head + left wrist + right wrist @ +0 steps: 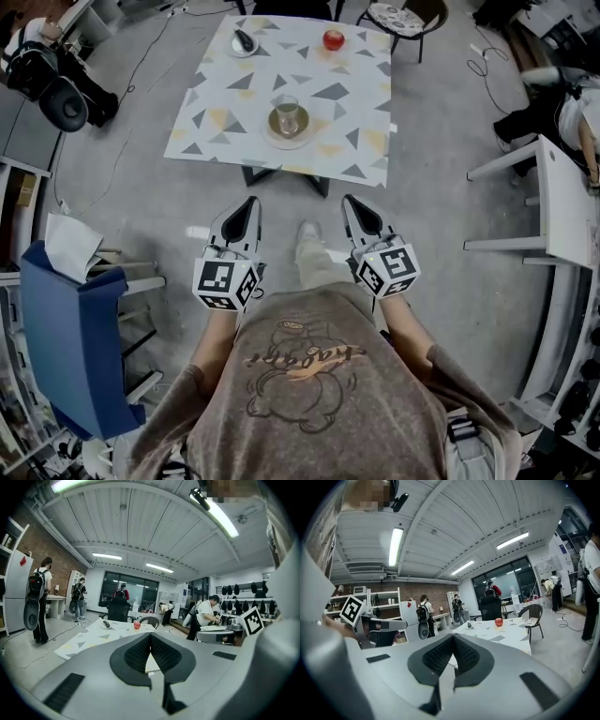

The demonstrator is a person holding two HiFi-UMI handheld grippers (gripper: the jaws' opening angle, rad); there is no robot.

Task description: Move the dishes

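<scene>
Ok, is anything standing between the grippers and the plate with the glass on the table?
Nothing visible. Only open floor lies between the left gripper, the right gripper and the near edge of the table. The plate with the glass sits close to that edge, with no other item in front of it.

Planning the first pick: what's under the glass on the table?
A round tan plate sits under the glass, on the patterned table. The glass covers the plate's middle, so that part can't be seen.
</scene>
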